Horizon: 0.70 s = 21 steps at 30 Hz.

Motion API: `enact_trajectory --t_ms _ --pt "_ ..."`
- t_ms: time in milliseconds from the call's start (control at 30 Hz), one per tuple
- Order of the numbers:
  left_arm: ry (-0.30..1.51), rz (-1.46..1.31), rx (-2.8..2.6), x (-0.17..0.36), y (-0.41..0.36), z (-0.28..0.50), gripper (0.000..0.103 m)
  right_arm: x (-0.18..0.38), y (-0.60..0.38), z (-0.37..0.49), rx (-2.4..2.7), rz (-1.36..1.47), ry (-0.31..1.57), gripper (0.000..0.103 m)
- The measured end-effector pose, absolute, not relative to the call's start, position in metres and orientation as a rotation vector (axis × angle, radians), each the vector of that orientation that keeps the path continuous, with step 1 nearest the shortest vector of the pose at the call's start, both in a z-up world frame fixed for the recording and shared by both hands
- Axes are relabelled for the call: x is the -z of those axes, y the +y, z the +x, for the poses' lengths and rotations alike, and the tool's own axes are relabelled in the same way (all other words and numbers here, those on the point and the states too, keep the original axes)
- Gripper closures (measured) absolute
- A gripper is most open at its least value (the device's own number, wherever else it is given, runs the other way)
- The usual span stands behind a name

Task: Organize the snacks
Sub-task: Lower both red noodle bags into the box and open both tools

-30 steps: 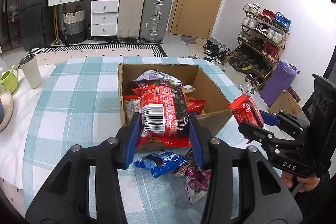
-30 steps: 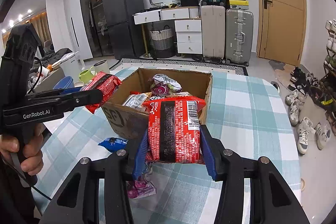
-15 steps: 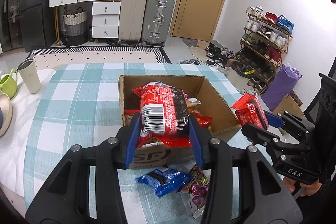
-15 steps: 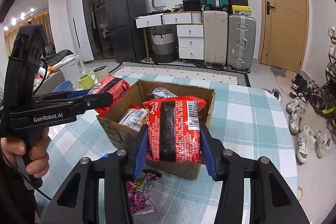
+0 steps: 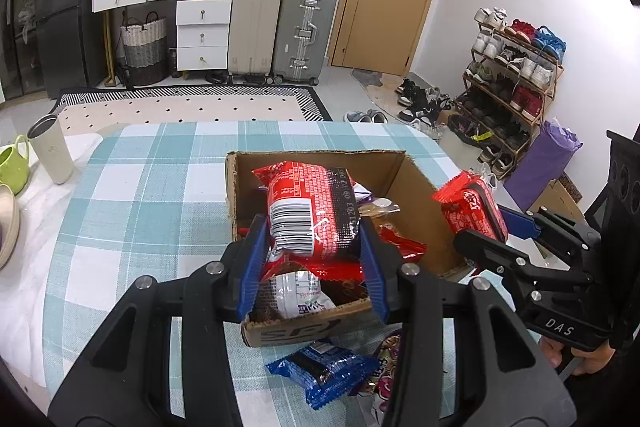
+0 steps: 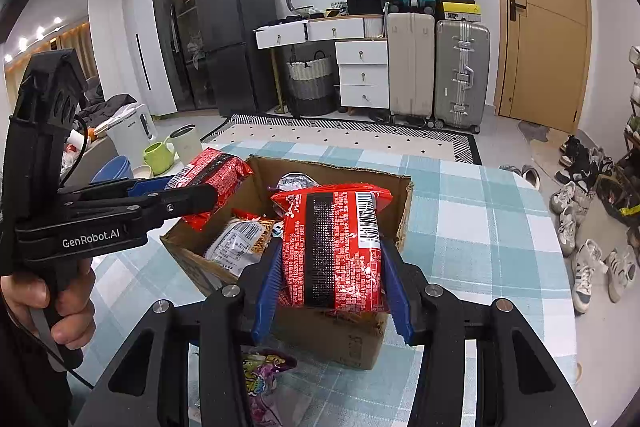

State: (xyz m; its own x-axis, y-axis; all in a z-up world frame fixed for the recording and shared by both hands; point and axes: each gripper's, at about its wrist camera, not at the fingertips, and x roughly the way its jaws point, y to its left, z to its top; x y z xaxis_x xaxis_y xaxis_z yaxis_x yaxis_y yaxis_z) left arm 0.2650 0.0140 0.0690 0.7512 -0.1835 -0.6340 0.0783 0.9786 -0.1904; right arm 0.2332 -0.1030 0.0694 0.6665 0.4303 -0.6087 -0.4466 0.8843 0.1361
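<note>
You are in the loading step: each tool is carrying a red snack pack to the box (image 5: 416, 195), and neither pack is in yet.

Your left tool (image 5: 314, 259) is clamping its left pack (image 5: 312, 211) between the blue pads (image 5: 254, 267), with the barcode end toward the camera. The pack is sticking out ahead of the tool and hanging above the box's near half, over the snacks already lying inside. Just below and behind the tool, a blue packet (image 5: 324, 371) and a purple packet (image 5: 384, 355) are lying on the desk (image 5: 132, 195), outside the box's near wall.

Your right tool (image 6: 332, 287) is gripping the right pack (image 6: 336, 247) the same way, upright between its pads, over the near right corner of the box. In this view the box is sitting ahead of and below the tool, with the purple packet under it on the desk.

Both tools are tilting downward toward the box, side by side, each with a hand (image 6: 44, 303) on its handle.

Next, I judge you will need to bring each pack lower over a free spot in the box and then release it. Two loose packets are waiting on the desk after that.
</note>
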Motion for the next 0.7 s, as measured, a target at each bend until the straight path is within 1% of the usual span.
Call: enact_trajectory --t_ms 400,700 --pt "0.734 -0.151 0.128 -0.045 0.022 0.298 0.062 -0.056 -0.095 0.262 -0.496 -0.021 0.687 0.056" --pt "0.753 -0.087 0.106 -0.029 0.013 0.316 0.062 -0.047 -0.092 0.287 -0.489 -0.004 0.684 0.056"
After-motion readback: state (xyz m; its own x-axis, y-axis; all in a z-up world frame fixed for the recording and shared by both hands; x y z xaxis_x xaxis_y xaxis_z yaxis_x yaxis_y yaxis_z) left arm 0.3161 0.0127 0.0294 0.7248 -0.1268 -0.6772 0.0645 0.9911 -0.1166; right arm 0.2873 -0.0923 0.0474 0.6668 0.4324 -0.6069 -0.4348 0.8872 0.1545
